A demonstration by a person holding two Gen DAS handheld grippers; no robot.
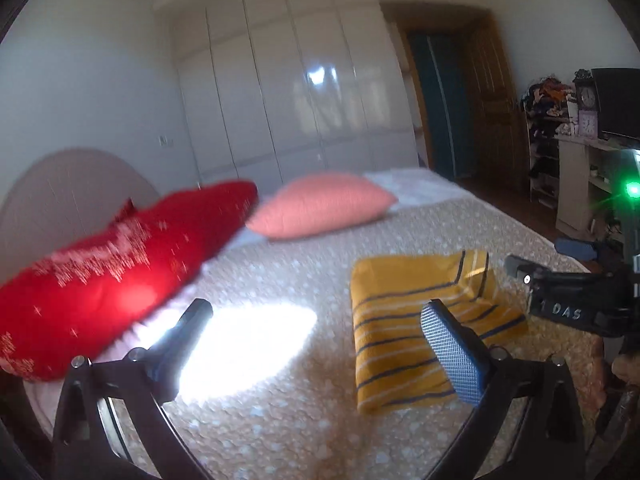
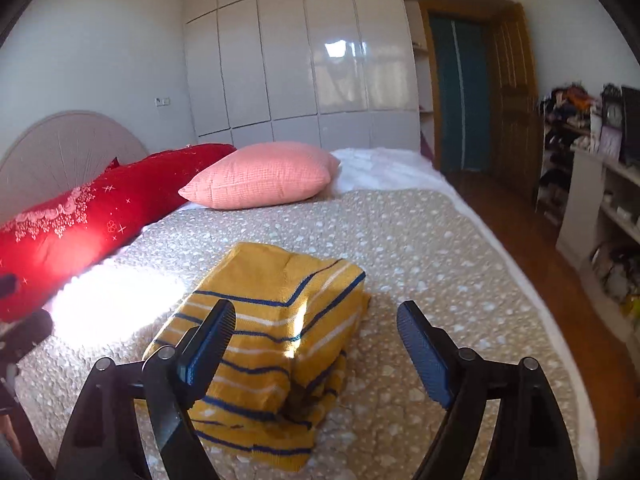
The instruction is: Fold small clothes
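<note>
A yellow knitted garment with blue and white stripes (image 1: 404,320) lies folded into a compact bundle on the bed; it also shows in the right wrist view (image 2: 276,320). My left gripper (image 1: 316,320) is open and empty, raised above the bed to the left of the garment, its right pad (image 1: 452,352) in front of the cloth. My right gripper (image 2: 316,320) is open and empty, held just above the near right part of the bundle. The right gripper's body (image 1: 576,300) shows at the right edge of the left wrist view.
The bed (image 2: 420,248) has a beige spotted cover. A red pillow (image 2: 92,212) and a pink pillow (image 2: 264,176) lie at its head. White wardrobes (image 2: 312,60), a wooden door (image 2: 512,92) and cluttered shelves (image 2: 600,184) stand beyond; wood floor on the right.
</note>
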